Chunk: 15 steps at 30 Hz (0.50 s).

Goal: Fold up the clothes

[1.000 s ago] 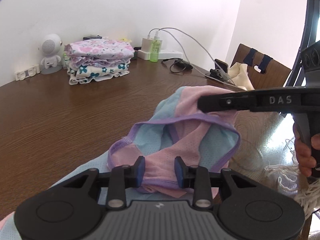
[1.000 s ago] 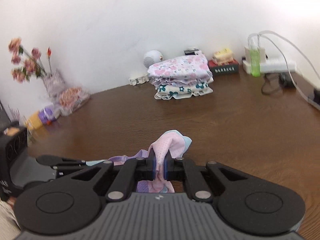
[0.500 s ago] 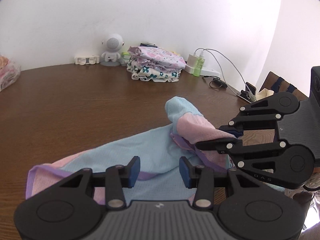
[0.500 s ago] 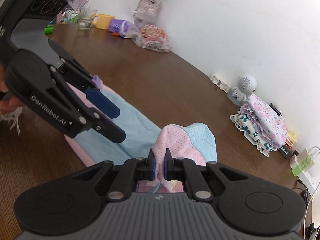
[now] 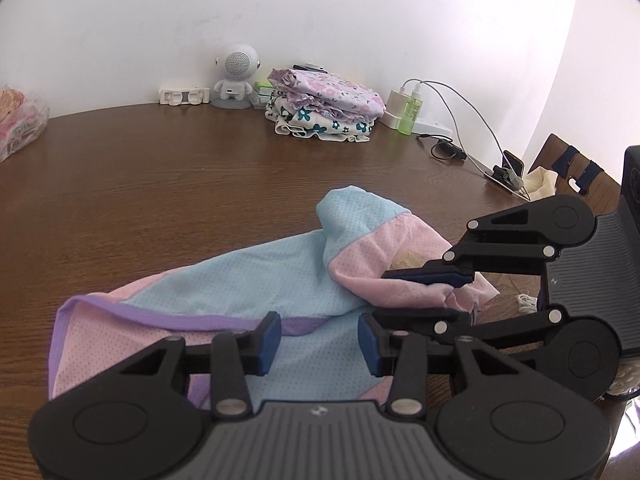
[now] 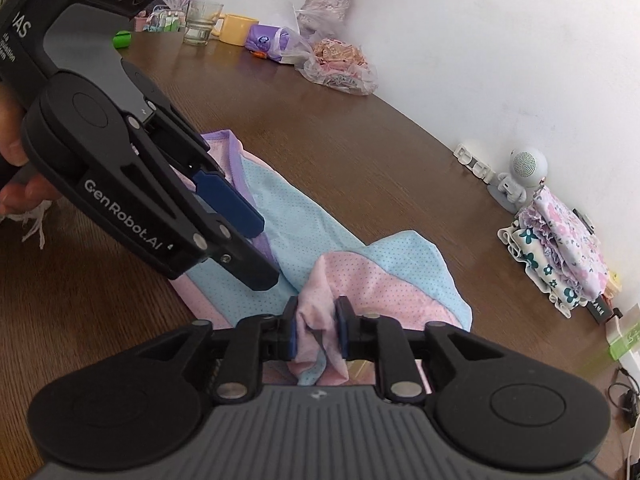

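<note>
A: Right gripper [image 6: 316, 330]?
B: Jaws are pinching a bunched pink corner of the mesh garment [image 5: 256, 276], probably lifting it for a fold.
A: Left gripper [image 5: 318, 338]?
B: Jaws are spread, gripping nothing, hovering over the purple waistband [image 5: 168, 314], likely readying a second pinch.
A: Garment position?
B: It's lying near the desk's [image 5: 168, 168] front edge, long axis running along that edge, waistband end pointing left. The folded stack [image 5: 324, 110] is sitting by the back edge.

Dotted mesh-cloth garment [image 5: 256, 280]; glossy wood table [image 5: 160, 176]
</note>
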Available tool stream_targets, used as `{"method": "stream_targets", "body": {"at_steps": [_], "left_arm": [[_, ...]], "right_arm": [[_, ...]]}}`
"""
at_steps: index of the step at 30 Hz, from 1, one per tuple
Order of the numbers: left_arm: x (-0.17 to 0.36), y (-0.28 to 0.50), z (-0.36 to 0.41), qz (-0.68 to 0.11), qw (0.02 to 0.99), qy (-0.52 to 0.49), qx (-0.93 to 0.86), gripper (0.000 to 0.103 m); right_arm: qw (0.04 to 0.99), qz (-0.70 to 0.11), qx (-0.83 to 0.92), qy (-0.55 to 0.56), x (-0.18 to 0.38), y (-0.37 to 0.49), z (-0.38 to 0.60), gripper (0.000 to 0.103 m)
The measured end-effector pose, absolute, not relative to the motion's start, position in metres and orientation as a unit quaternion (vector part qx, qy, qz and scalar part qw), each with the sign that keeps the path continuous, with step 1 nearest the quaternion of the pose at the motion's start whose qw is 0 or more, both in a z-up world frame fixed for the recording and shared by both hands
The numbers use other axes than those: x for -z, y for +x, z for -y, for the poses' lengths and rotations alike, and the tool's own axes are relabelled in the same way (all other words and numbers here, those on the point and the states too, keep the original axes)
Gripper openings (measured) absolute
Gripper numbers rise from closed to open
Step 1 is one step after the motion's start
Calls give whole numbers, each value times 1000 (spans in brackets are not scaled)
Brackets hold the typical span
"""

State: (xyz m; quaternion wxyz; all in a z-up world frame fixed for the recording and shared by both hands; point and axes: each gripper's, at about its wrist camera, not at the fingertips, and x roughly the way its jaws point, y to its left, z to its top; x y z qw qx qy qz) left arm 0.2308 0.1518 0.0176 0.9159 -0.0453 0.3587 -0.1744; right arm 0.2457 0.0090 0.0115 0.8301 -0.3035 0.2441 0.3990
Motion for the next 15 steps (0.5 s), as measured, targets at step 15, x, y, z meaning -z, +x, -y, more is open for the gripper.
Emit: {"method": "stream_targets", "body": {"at_steps": [15], "left_arm": [[-48,285,-98,-303,921,29,245,16]], "right_arm": [[866,-303,-377,-129,-33,276,73,37]]}}
